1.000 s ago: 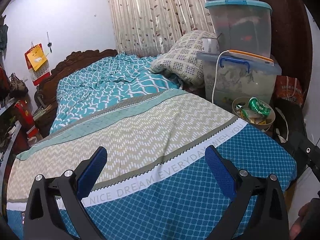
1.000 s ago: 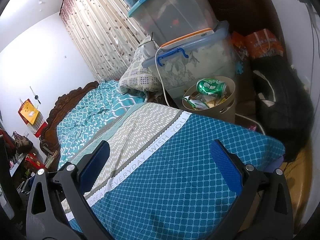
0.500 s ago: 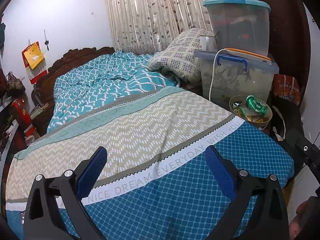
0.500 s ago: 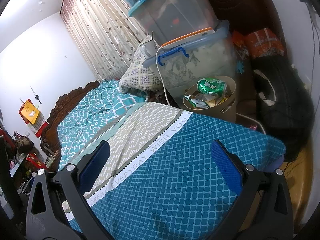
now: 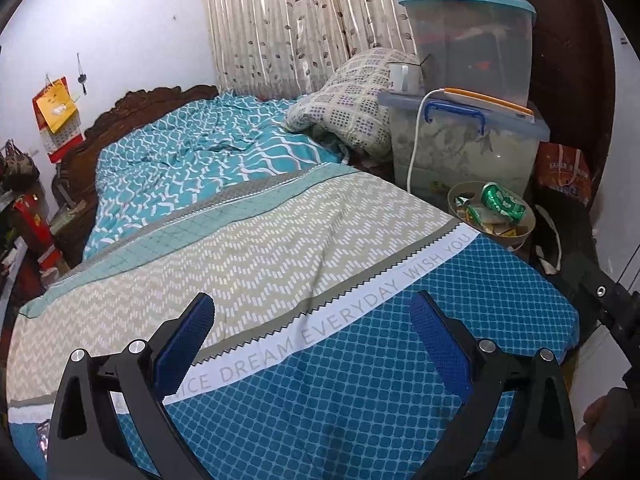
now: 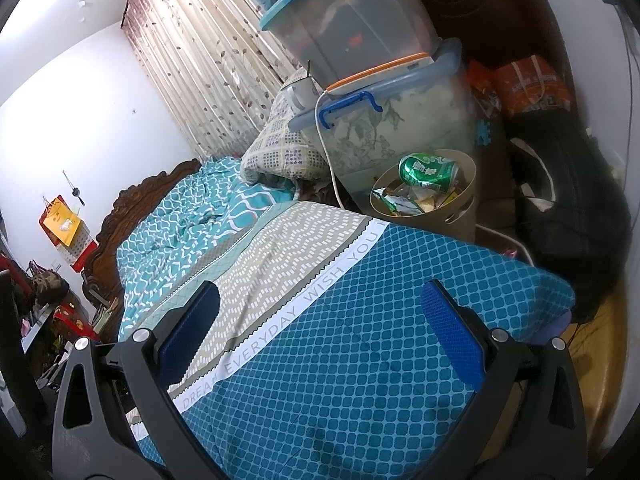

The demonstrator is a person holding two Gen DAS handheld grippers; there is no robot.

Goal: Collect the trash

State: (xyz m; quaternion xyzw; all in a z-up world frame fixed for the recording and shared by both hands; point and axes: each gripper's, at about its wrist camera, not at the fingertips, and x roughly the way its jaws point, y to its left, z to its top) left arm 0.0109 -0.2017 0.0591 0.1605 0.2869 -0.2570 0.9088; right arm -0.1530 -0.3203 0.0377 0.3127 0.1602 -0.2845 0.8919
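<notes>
A tan waste bin [image 5: 526,234] stands on the floor beside the bed, full of wrappers with a crushed green can [image 5: 502,201] on top. It also shows in the right wrist view [image 6: 460,216], with the green can [image 6: 428,171]. My left gripper [image 5: 312,332] is open and empty above the blue part of the bedspread. My right gripper [image 6: 320,316] is open and empty above the same spread, nearer the bin. No loose trash shows on the bed.
The bed [image 5: 280,240] fills the middle. Stacked clear storage boxes [image 5: 468,120] with a white cable stand behind the bin. A folded quilt [image 5: 352,108] lies by the curtain. Dark bags [image 6: 568,216] and an orange bag [image 6: 528,84] sit at the right.
The left gripper has drawn back a little, so the bed and bin look slightly farther away. The right gripper has hardly moved. Both stay open.
</notes>
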